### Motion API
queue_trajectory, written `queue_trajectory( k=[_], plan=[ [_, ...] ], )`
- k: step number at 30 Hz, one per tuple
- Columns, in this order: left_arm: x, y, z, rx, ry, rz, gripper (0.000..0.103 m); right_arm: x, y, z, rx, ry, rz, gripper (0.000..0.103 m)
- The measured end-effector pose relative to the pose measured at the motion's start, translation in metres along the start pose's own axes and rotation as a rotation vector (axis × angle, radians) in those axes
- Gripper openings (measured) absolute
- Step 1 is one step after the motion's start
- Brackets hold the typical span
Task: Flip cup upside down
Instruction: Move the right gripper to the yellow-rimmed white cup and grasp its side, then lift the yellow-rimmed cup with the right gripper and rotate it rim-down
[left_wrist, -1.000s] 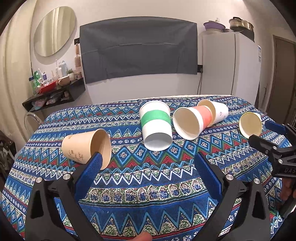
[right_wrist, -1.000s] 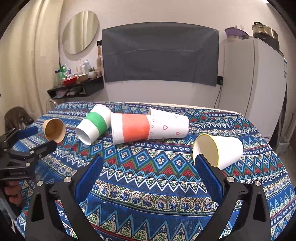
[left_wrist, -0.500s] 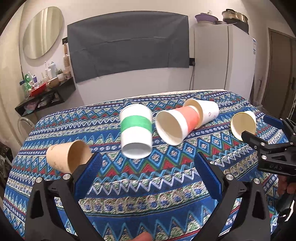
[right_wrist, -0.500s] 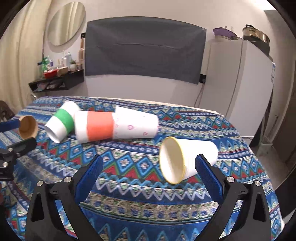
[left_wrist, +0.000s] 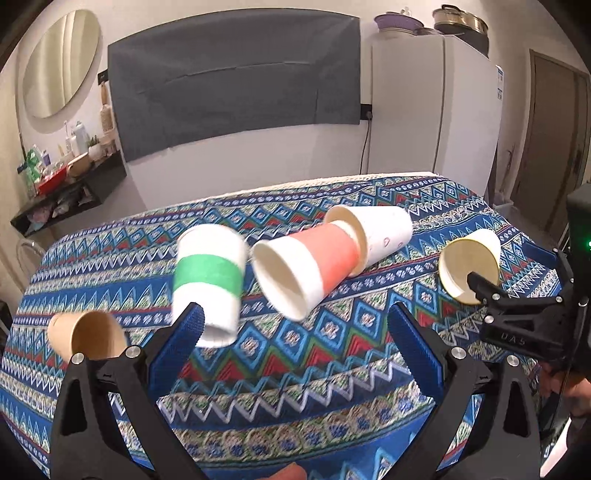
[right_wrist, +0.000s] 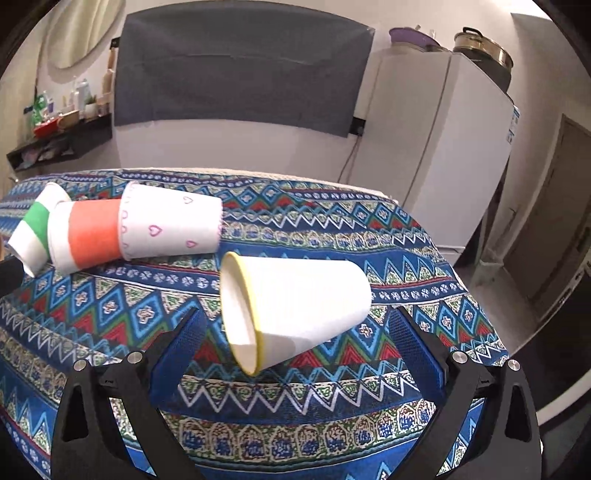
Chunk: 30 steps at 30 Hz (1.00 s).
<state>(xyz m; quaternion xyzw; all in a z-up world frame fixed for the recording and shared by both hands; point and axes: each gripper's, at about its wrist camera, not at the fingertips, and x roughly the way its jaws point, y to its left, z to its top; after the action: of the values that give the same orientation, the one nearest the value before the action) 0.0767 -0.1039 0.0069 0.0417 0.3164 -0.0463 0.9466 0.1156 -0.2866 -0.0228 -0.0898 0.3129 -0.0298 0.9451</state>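
right gripper (right_wrist: 295, 325) w/ fingers spread wide, nothing held, sits low at the yellow-rimmed cup (right_wrist: 291, 310), which lies on its side on the patterned cloth (right_wrist: 332, 398), mouth to the left, btwn the blue pads but touching neither. left gripper (left_wrist: 293, 325) also spread wide & empty, facing the green-band cup (left_wrist: 207, 280), on its side. orange-band cup (left_wrist: 306, 269) is nested into the heart-print cup (left_wrist: 384, 232). tan cup (left_wrist: 86, 334) lies far left

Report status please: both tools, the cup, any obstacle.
Left tool open, empty. Right tool open, framing yellow-rimmed cup, no grip. Cup on its side, mouth left. Nothing in the way; orange-banded cup lies apart.
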Motion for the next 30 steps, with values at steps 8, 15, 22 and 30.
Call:
queue_trajectory(
  k=[8,15,22,30],
  plan=[
    [0.016,-0.031,0.01,0.042,0.011,-0.017,0.097,0.01,-0.012,-0.001,0.03,0.042,-0.023,0.094],
    [0.028,-0.043,0.002,0.057,0.04,-0.045,0.097,0.027,-0.022,-0.005,0.068,0.117,0.023,0.03],
    [0.025,-0.048,-0.003,0.084,0.031,-0.057,0.097,0.027,-0.034,-0.008,0.133,0.144,0.091,0.005],
    [0.013,-0.046,-0.002,0.099,0.008,-0.055,0.097,0.014,-0.021,-0.014,0.082,0.139,0.124,0.005]
  ],
)
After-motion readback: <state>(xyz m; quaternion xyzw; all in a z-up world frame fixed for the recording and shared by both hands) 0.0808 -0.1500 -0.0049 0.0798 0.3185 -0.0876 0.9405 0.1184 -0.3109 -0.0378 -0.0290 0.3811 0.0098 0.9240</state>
